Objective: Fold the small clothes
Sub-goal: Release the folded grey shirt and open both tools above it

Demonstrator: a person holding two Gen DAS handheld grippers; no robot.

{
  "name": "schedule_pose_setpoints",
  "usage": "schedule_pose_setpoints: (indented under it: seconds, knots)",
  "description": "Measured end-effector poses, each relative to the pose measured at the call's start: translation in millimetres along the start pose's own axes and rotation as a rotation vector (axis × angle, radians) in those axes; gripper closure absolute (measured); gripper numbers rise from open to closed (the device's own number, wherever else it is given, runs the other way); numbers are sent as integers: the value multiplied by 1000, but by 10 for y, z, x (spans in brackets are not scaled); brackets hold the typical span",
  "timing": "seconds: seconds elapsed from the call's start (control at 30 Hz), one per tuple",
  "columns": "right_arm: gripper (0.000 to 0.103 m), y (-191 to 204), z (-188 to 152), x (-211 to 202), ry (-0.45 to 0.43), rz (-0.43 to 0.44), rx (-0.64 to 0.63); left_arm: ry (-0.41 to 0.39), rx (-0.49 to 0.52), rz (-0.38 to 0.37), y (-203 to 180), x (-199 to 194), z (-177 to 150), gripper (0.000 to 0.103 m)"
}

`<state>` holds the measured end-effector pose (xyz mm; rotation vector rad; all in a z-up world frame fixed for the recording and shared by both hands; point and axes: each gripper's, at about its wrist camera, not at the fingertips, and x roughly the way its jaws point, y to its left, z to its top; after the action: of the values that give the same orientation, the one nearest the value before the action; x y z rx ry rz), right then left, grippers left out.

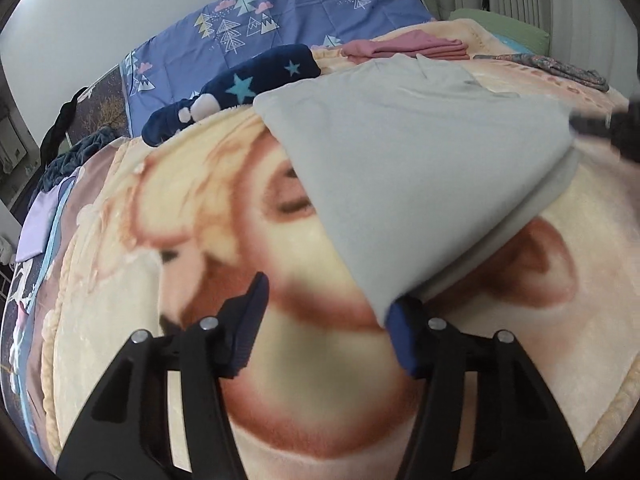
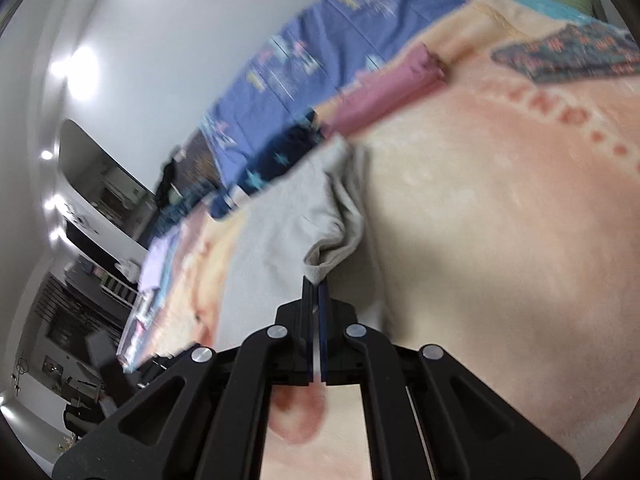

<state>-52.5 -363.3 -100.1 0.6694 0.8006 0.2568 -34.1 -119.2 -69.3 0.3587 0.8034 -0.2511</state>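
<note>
A pale grey garment (image 1: 400, 152) lies on a cream printed blanket (image 1: 120, 240), folded over so that two layers show along its right edge. Its near corner rests against the right finger of my left gripper (image 1: 328, 316), whose jaws stand apart with only blanket between them. In the right wrist view my right gripper (image 2: 316, 280) is shut on a bunched corner of the same grey garment (image 2: 288, 216), lifting it off the blanket (image 2: 500, 240). That right gripper shows as a dark shape at the garment's far right corner (image 1: 596, 124).
Behind the grey garment lie a navy star-print garment (image 1: 248, 80), a folded pink piece (image 1: 400, 46) and a folded patterned cloth (image 1: 560, 66). A blue tree-print quilt (image 1: 280, 12) runs along the wall, and a green pillow (image 1: 500, 24) sits at the far right.
</note>
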Motion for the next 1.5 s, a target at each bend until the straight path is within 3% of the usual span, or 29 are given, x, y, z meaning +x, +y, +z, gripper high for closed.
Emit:
schedule_pose_setpoints:
  seconds: [0.07, 0.13, 0.2, 0.27, 0.33, 0.5, 0.53, 0.57, 0.63, 0.7, 0.77, 0.83, 0.97, 1.0, 1.03, 1.07, 1.1, 1.2, 1.27, 1.3, 1.4, 1.5]
  knots:
    - [103, -147, -135, 127, 95, -63, 5, 5, -15, -5, 25, 1, -40, 46]
    - [103, -197, -185, 98, 99, -87, -14, 11, -32, -32, 47, -16, -65, 51]
    - [103, -151, -127, -18, 61, -85, -41, 15, -38, -66, 51, -61, -68, 59]
    - [100, -34, -24, -161, -14, -88, -93, 17, -36, -109, 27, -131, -58, 77]
    - [99, 97, 68, -198, -50, -60, -152, 5, -38, -180, 0, -252, -45, 87]
    - [94, 209, 111, 72, -2, -75, -201, -55, -74, -276, 15, -437, 51, 85]
    - [92, 196, 107, 125, 13, -75, -194, -58, -80, -273, 14, -414, 74, 75]
    - [87, 178, 94, 182, 29, -73, -188, -54, -80, -259, -1, -368, 94, 58]
    - [87, 149, 48, 281, 57, -119, -201, -30, -75, -208, -47, -224, 103, 42]
    - [94, 147, -15, 310, 54, -182, -226, 43, -67, -161, -104, 7, 85, 42]
    - [89, 78, -45, 276, 52, -184, -209, 65, -82, -155, -119, 93, 64, 42]
    - [89, 51, -42, 242, 53, -163, -196, 40, -93, -168, -112, 35, 90, 43]
    - [89, 219, 55, 103, -28, -153, -283, -67, -91, -194, -84, -160, 294, 46]
    - [89, 292, 92, 106, -38, -143, -307, -81, -87, -203, -86, -162, 349, 51]
    - [89, 369, 128, 118, -45, -133, -328, -86, -82, -220, -102, -150, 392, 68]
    - [89, 446, 162, 137, -48, -121, -353, -76, -74, -252, -128, -102, 428, 78]
    - [89, 508, 193, 180, -46, -113, -377, -63, -67, -281, -159, -47, 439, 81]
    - [90, 523, 231, 476, 35, -177, -392, 29, -49, -325, -310, 247, 354, 82]
    - [93, 340, 200, 717, 142, -245, -340, 11, -53, -322, -358, 308, 242, 83]
    - [96, 261, 189, 749, 151, -235, -321, 6, -54, -334, -354, 292, 226, 83]
    - [97, 264, 291, 655, 141, -190, -309, 8, -82, -373, -284, 318, 208, 83]
    - [91, 436, 519, 562, 52, -186, -360, 7, -88, -383, -279, 325, 199, 82]
